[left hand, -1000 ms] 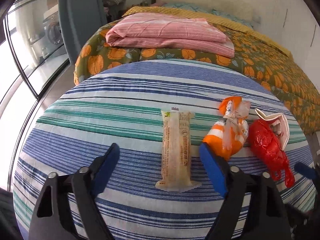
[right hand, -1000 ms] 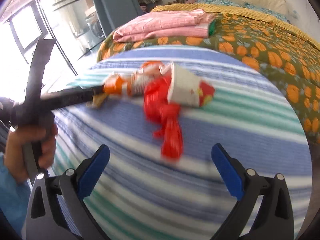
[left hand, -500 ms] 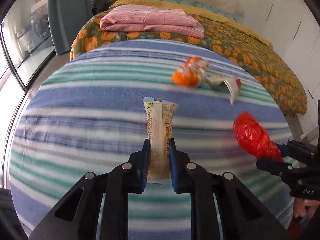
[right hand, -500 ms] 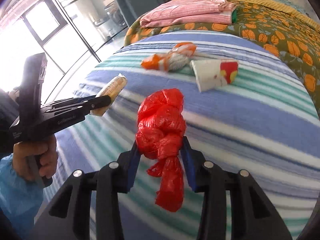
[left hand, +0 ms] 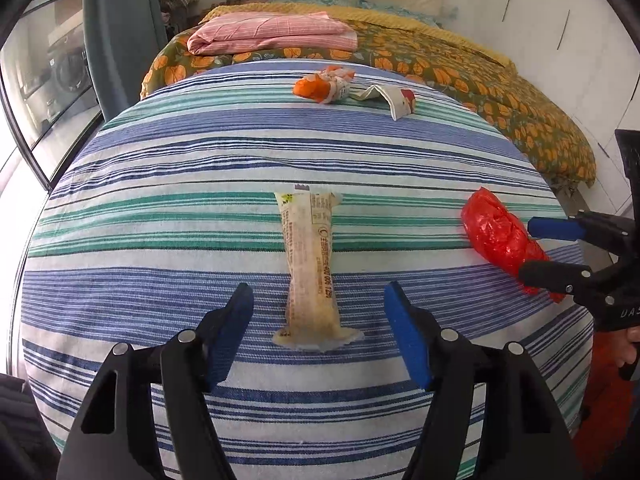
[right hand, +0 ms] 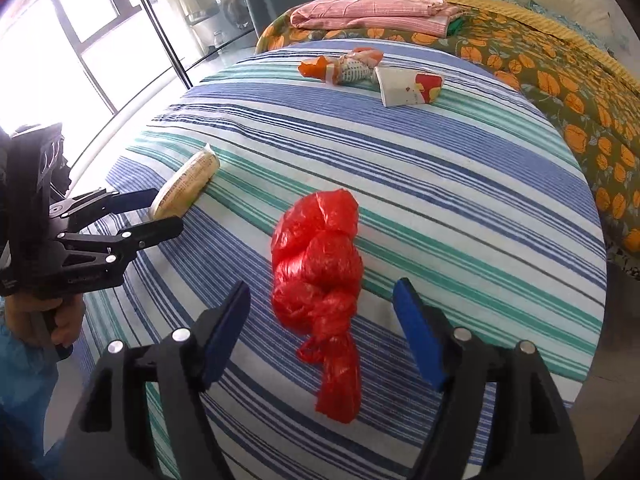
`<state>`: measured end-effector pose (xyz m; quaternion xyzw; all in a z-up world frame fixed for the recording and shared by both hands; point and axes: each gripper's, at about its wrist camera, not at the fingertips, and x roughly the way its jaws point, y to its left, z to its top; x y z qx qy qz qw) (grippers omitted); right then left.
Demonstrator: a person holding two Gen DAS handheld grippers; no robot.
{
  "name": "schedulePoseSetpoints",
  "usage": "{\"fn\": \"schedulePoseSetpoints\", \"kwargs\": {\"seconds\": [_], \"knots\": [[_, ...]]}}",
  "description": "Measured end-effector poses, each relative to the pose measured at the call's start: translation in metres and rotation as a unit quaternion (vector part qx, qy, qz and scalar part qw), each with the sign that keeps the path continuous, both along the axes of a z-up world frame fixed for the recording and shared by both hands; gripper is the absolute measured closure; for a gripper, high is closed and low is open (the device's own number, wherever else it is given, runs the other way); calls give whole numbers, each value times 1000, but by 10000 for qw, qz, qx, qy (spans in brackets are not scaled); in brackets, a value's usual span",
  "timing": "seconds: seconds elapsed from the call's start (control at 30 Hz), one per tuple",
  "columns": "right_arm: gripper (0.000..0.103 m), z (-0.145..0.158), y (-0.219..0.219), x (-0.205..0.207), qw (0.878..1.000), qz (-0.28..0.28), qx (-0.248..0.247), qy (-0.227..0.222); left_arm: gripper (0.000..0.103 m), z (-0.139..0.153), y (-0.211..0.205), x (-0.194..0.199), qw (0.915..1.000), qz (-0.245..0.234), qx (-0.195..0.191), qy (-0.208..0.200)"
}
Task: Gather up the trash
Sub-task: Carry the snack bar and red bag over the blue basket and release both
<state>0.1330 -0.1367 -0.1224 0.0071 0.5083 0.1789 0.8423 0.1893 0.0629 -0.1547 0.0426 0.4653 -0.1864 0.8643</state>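
Observation:
A long beige snack wrapper [left hand: 310,264] lies on the striped tablecloth [left hand: 160,160], between the blue pads of my left gripper [left hand: 318,312]. Its jaws are opening and the pads stand clear of the wrapper. A knotted red plastic bag [right hand: 320,264] lies on the cloth between the pads of my right gripper [right hand: 322,304], whose jaws are also opening and do not touch it. The left wrist view shows the red bag [left hand: 496,236] at the right with the right gripper [left hand: 548,248] around it. At the far side lie an orange wrapper [left hand: 324,84] and a crushed paper cup [left hand: 394,98].
Behind the round table stands a bed with an orange-flowered cover [left hand: 480,76] and a folded pink blanket [left hand: 272,32]. Glass doors [right hand: 100,40] run along the left. A hand in a blue sleeve [right hand: 24,360] holds the left gripper [right hand: 148,216].
Both grippers shut on their items, the left on the beige wrapper and the right on the red bag, and drew them toward the near edge. Both now stand open with the items on the cloth.

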Motion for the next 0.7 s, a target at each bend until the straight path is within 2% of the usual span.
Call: {"fn": "schedulePoseSetpoints", "kwargs": {"seconds": [0.13,0.17,0.23,0.27,0.3,0.33,0.53,0.7], "knots": [[31,-1,10,18,9996,-16,-68,268,35,-3,-1,12,9998,69,167,44],[36,-2,12,20,9995,-31,-106,280,36,-4,-3,13,9997,61,223,47],[53,-5,15,23,9994,-68,-176,303,49,-7,-6,14,9994,44,331,51],[59,-6,14,23,9993,-86,-167,319,60,-7,-8,14,9990,62,435,-14],[60,-6,12,20,9994,-120,-90,316,77,-6,-9,13,9989,36,462,-36],[60,-5,9,17,9994,-153,-12,305,83,-5,-9,12,9992,25,411,-5],[61,11,-25,-16,9966,-492,662,87,85,2,-20,-9,9999,-37,14,130],[61,29,-77,-66,9888,-934,1158,-145,85,16,-64,-46,9979,-431,-455,144]]}}
